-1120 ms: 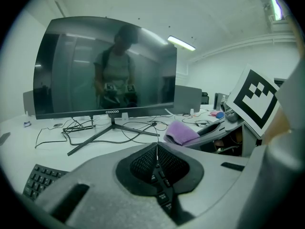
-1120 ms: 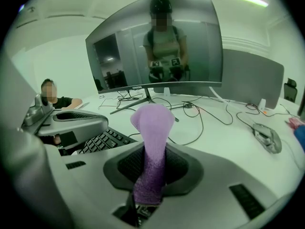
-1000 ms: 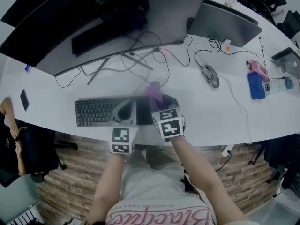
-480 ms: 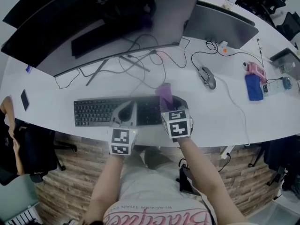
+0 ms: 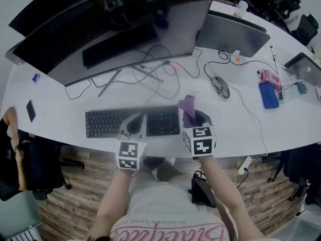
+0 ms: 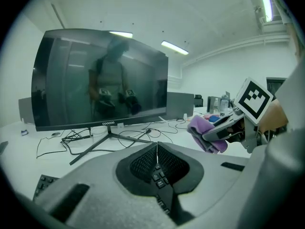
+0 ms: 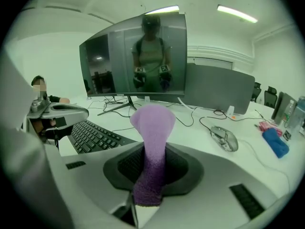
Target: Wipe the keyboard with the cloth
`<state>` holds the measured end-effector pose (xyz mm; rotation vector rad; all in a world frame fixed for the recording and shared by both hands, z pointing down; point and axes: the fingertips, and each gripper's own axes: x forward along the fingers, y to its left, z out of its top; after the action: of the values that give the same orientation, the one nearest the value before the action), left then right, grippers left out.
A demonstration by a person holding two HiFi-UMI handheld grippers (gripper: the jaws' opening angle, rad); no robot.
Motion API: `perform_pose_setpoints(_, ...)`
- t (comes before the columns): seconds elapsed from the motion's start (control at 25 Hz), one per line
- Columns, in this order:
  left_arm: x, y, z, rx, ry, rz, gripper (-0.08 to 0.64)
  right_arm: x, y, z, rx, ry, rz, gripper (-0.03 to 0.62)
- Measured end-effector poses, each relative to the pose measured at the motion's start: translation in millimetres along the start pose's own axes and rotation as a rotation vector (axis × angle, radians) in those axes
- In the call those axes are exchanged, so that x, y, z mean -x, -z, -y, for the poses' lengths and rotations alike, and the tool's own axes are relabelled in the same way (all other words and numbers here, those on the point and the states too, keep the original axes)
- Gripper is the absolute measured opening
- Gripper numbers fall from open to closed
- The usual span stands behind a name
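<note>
The black keyboard (image 5: 108,123) lies on the white desk (image 5: 235,129) in front of the monitor. My left gripper (image 5: 134,126) hovers over its middle, shut with nothing between the pads; a few keys show below the closed jaws of the left gripper (image 6: 156,149). My right gripper (image 5: 194,118) sits just past the keyboard's right end, shut on a purple cloth (image 5: 187,106). In the right gripper view the cloth (image 7: 152,132) stands up out of the right gripper (image 7: 153,163), with the keyboard (image 7: 95,136) to its left. The cloth (image 6: 206,133) also shows in the left gripper view.
A wide dark monitor (image 5: 115,29) on a stand and loose cables (image 5: 160,69) fill the desk's back. A mouse (image 5: 219,87), a blue cloth (image 5: 267,94) and a pink item (image 5: 269,77) lie right. A phone (image 5: 31,110) lies far left, near a seated person (image 5: 10,134).
My right gripper has carried the purple cloth rightward along the keyboard to just past its right end. The left gripper stays over the keyboard's middle.
</note>
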<state>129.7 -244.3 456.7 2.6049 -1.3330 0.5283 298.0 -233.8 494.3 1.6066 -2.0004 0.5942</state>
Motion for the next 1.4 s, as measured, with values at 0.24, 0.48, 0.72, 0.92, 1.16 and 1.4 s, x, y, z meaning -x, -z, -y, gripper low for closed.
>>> perform_pose_setpoints(0.24, 35, -11, -28, 0.02, -0.032, 0.047, 0.008, 24, -29, -52, -0.035, -0.056, 0.076, 0.084)
perform_pose_setpoints(0.48, 71, -11, -65, 0.039, -0.075, 0.078, 0.007, 20, -52, -130, -0.025, -0.161, 0.108, 0.084)
perform_pose_setpoints(0.72, 110, 2, -110, 0.074, -0.131, 0.086, 0.006, 14, -68, -215, 0.005, -0.271, 0.118, 0.084)
perform_pose_setpoints(0.92, 142, 16, -147, 0.104, -0.184, 0.083, 0.007, 10, -73, -278, 0.039, -0.346, 0.113, 0.084)
perform_pose_setpoints(1.16, 176, 25, -184, 0.115, -0.236, 0.09, 0.006, 6, -77, -335, 0.068, -0.409, 0.109, 0.084)
perform_pose_setpoints(1.4, 202, 43, -218, 0.141, -0.277, 0.078, 0.006, -7, -72, -390, 0.062, -0.49, 0.063, 0.084)
